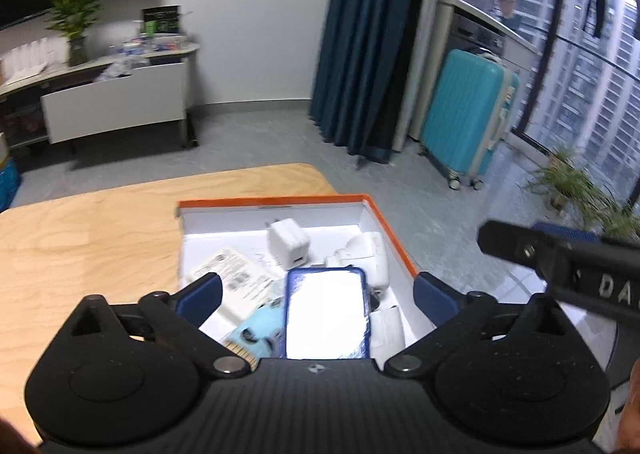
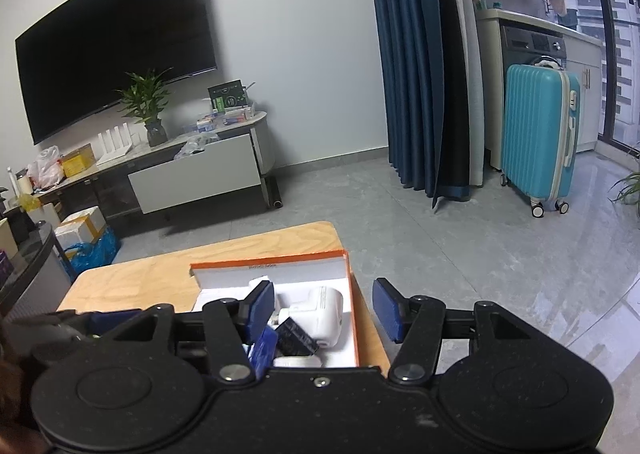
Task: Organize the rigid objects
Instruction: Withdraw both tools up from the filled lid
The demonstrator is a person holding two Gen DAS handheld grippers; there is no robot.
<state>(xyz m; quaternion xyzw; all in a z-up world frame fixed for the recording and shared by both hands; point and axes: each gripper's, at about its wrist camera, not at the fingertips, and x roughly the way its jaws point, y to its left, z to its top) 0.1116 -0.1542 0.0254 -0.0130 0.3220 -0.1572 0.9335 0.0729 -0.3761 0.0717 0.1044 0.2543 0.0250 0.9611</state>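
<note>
An orange-edged white box (image 1: 380, 217) sits at the right corner of a wooden table (image 1: 100, 230). Inside lie a phone with a blue case (image 1: 326, 314), a white cube charger (image 1: 289, 248), a white plug adapter (image 1: 366, 258), a labelled white box (image 1: 234, 274) and a light blue item (image 1: 256, 334). My left gripper (image 1: 318, 296) is open and empty above the phone. The box also shows in the right wrist view (image 2: 352, 318), with a white adapter (image 2: 320, 310) and a black item (image 2: 296, 336) in it. My right gripper (image 2: 324, 312) is open and empty over the box's right side.
The right gripper's arm (image 1: 568, 258) crosses the right of the left wrist view. Beyond the table lie grey floor, a TV stand (image 2: 196, 173), blue curtains (image 2: 416, 61), a teal suitcase (image 2: 538, 141) and potted plants (image 1: 576, 181) by the window.
</note>
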